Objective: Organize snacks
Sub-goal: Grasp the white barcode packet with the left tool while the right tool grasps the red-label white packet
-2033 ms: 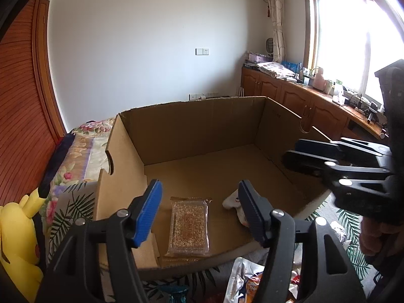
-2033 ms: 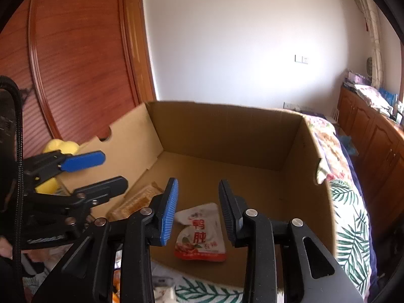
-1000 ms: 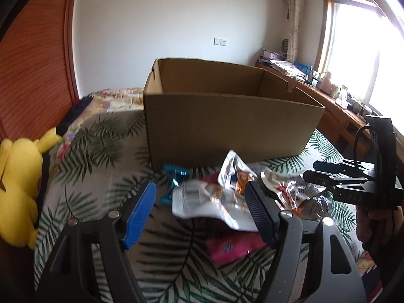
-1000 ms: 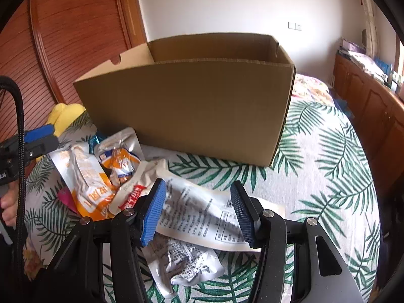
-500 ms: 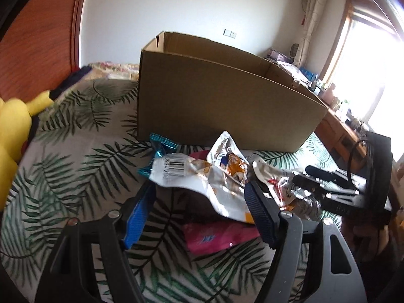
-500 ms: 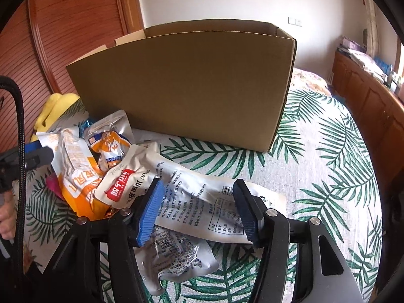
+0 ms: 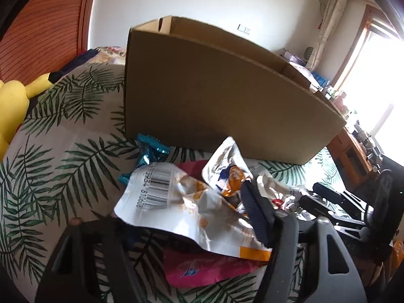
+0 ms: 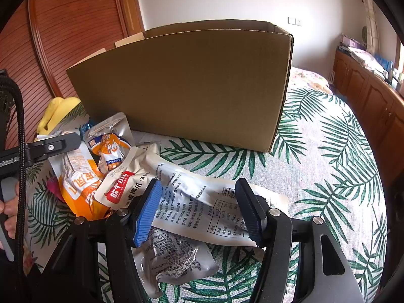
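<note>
A pile of snack packets lies on the leaf-print bedspread in front of a cardboard box [image 7: 217, 96] [image 8: 192, 88]. My left gripper [image 7: 186, 224] is open, its jaws straddling a silver-and-orange packet with a barcode [image 7: 176, 207]; the packet hides the left pad. A pink packet [image 7: 202, 267] lies under it, a blue wrapper [image 7: 149, 151] behind it. My right gripper [image 8: 199, 214] is open around a long white packet with printed text [image 8: 199, 202]. A crumpled silver packet [image 8: 174, 260] lies below it. The orange packet [image 8: 78, 184] shows at left.
A yellow plush toy [image 7: 12, 101] [image 8: 58, 111] lies at the left by the wooden wardrobe [image 8: 75, 38]. A wooden cabinet [image 8: 373, 98] runs along the right wall under a bright window. The other gripper shows at the right of the left wrist view [image 7: 353, 209].
Both grippers left the box, dropped in front of it and closed in low on the packet pile. The left one has now slid onto the barcode packet; the right one edged over the white packet.
</note>
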A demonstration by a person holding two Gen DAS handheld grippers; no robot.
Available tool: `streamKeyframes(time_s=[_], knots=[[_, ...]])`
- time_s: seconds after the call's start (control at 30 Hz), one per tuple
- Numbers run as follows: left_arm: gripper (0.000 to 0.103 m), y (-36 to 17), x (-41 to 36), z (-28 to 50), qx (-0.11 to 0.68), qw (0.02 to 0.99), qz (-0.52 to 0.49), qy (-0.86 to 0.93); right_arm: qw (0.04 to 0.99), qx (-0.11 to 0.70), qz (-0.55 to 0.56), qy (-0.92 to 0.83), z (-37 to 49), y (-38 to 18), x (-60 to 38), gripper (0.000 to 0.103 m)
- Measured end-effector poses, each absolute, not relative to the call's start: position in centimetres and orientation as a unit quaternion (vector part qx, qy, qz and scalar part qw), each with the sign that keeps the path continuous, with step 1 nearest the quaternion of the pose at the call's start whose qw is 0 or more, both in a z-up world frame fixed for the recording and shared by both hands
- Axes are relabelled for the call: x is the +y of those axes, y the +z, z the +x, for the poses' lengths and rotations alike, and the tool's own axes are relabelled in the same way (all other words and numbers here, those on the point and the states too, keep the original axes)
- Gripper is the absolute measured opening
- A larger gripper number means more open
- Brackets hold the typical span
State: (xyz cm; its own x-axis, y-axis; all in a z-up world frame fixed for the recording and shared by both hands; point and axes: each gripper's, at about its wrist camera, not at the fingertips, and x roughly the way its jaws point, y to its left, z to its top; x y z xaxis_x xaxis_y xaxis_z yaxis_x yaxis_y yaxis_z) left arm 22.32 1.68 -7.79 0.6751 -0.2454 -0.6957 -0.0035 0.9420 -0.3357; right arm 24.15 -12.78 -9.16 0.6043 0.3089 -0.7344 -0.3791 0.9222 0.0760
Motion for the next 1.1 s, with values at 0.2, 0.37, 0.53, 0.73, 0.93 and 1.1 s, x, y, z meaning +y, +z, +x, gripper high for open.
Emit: streamKeyframes(time_s=[0.2, 0.37, 0.53, 0.73, 0.93, 1.1], knots=[[0.031, -7.3, 1.8, 21.0, 0.371, 0.909, -0.167, -0.094, 0.894, 0.4, -0.05, 0.194, 24.1, -9.0, -12.7, 0.063], [0.026, -6.3, 2.1, 19.9, 0.348, 0.917, -0.165, -0.105, 0.889, 0.407, -0.045, 0.206, 24.3, -8.6, -13.4, 0.063], [0.023, -5.2, 2.0, 19.2, 0.329, 0.923, -0.162, -0.114, 0.874, 0.424, -0.059, 0.23, 25.6, -8.4, -13.2, 0.066], [0.021, -4.6, 1.9, 18.5, 0.316, 0.928, -0.151, -0.124, 0.848, 0.449, -0.079, 0.27, 26.5, -8.5, -11.9, 0.07], [0.02, -4.0, 1.9, 18.1, 0.304, 0.933, -0.146, -0.123, 0.837, 0.449, -0.111, 0.293, 24.6, -8.3, -10.9, 0.078], [0.02, -3.8, 2.1, 18.3, 0.3, 0.935, -0.143, -0.122, 0.835, 0.443, -0.166, 0.283, 23.4, -8.9, -9.2, 0.083]])
